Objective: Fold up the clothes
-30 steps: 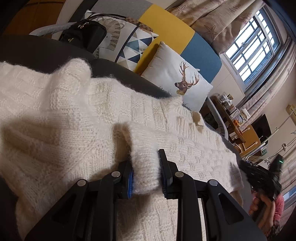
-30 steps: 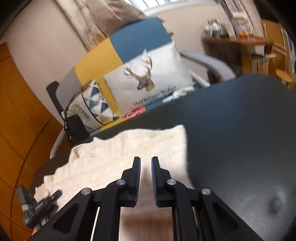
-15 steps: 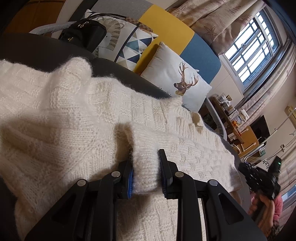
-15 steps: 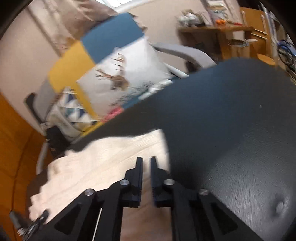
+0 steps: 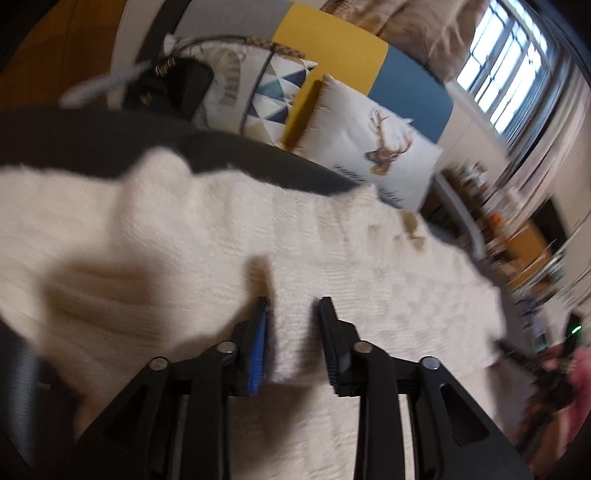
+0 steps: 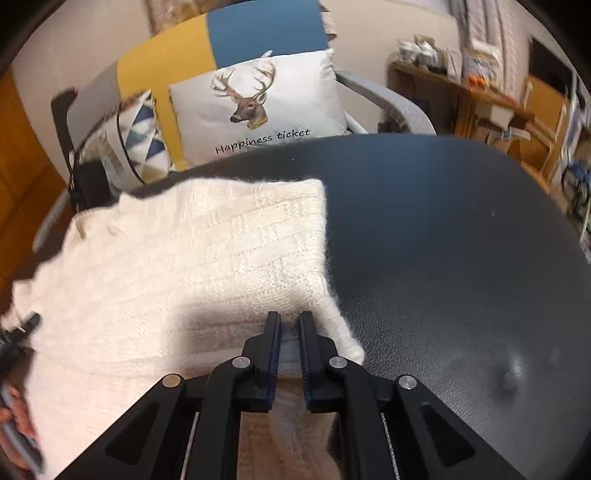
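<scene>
On a dark, leather-textured tabletop (image 6: 443,258), a cream knitted sweater (image 6: 207,258) lies spread and partly folded, its far edge near the table's rim and its right edge running straight down toward the right gripper (image 6: 289,325). That gripper's jaws have just been closing and stand narrowly parted over the sweater's near right corner, with a thin fold of knit between the pads; whether they pinch it firmly cannot be told. Seen from the left wrist, the left gripper (image 5: 293,306) has just been opening: a thick roll of the sweater (image 5: 332,258) sits between its jaws, the blue-lined left pad (image 5: 258,343) against the wool, the right pad slightly clear of it, so the grip looks released. Beyond the table stands a sofa in grey, yellow and blue panels (image 6: 258,33) with a white deer-print cushion (image 6: 255,107), a triangle-patterned cushion (image 6: 144,136) and a black handbag (image 5: 166,88)
</scene>
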{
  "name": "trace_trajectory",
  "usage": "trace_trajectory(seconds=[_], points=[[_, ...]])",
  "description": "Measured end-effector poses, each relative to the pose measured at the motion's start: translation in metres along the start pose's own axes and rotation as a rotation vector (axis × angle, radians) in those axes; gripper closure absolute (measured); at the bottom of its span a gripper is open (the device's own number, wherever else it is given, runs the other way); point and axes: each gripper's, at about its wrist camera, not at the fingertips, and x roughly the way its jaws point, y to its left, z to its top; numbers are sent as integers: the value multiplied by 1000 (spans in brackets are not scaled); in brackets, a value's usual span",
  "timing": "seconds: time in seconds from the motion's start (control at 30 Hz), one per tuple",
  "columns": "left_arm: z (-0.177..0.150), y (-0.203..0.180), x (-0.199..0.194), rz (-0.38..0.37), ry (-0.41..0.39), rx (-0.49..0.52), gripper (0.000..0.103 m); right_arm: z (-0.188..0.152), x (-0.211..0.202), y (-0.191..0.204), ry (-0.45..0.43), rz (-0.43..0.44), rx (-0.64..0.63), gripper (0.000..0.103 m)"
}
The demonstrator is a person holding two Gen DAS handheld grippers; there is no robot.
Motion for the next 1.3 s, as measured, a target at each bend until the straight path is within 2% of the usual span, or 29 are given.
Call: trace_trajectory(seconds=[0.03, 0.1, 0.13, 0.2, 0.27, 0.4, 0.5, 0.53, 0.57, 0.63, 0.7, 0.77, 0.83, 0.93, 1.03, 1.2, 1.23, 1.3], points=[[1, 1, -6, 55, -12, 3, 66, -1, 1, -1, -5, -4, 2, 95], [1, 10, -16, 118, -39, -57, 63, -2, 2, -3, -13, 4, 20, 95], [0, 18, -24, 127, -61, -127, 63, -2, 2, -4, -16, 9, 27, 95], [-1, 19, -32, 88, -88, -201, 62, -3, 2, -5, -22, 16, 33, 95], [-4, -4, -27, 39, -79, -154, 57, -4, 2, -5, -29, 18, 36, 95], [-15, -72, -4, -46, -33, 46, 57, -7, 2, -5, -51, 18, 48, 95], [-20, -109, 23, -27, 46, 168, 57, -9, 2, -4, -67, 12, 48, 95], [-20, -110, 29, -8, 68, 180, 57, -9, 2, -3, -70, 8, 46, 95], [-20, -111, 36, 12, 90, 189, 57, -9, 2, -3, -73, 4, 43, 95], [-17, -103, 33, 18, 69, 217, 57, -10, 2, -2, -77, -1, 40, 95], [-12, -96, 30, 57, 59, 265, 57, -10, 3, -1, -81, -5, 37, 95], [-6, -80, 27, 26, 59, 269, 59, -11, 3, 0, -82, -10, 33, 95], [1, -65, 17, 62, 42, 275, 59, -11, 3, 0, -83, -16, 28, 95], [7, -40, 8, 50, 38, 205, 59, -11, 3, 0, -85, -14, 29, 95], [6, -30, 7, -2, 28, 160, 59, -11, 3, 0, -86, -17, 26, 95], [0, -38, 10, 29, 18, 201, 58, -3, 0, 6, -49, -32, -18, 93], [-2, -40, 11, 40, 17, 216, 56, 1, -9, 13, -59, -33, -45, 92], [-4, -44, 12, 52, 14, 238, 53, 6, -36, 34, -146, 29, -86, 89]])
